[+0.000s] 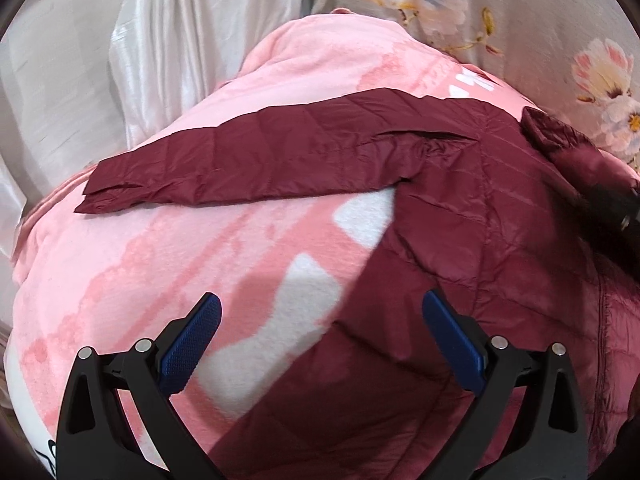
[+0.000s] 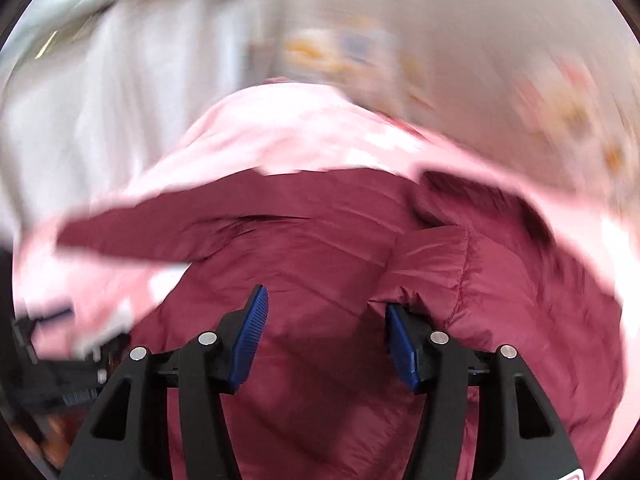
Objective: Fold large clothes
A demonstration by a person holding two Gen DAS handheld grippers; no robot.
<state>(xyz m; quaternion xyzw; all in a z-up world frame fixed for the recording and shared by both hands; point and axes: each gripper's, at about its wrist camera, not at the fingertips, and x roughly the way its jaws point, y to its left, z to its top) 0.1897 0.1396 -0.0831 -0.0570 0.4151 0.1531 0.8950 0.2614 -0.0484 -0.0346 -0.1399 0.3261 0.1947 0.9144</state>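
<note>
Two claws are before us, each seen from its own wrist camera, and both angle down at a maroon quilted jacket spread on a pink blanket with white patches. We see no containers. The left claw stands wide with nothing between its blue pads; below it lie the jacket's near left edge and bare blanket. One sleeve stretches flat to the left across the blanket, its cuff close to the blanket's left border. In the left wrist view a dark blurred shape at the right edge covers part of the jacket's collar; we cannot tell what it is. The right claw is parted about halfway and holds nothing, though a fold of jacket bulges against the tip of its right pad. That view is smeared by motion. Beyond the blanket we make out pale satin drapery on the left and floral fabric behind.
</note>
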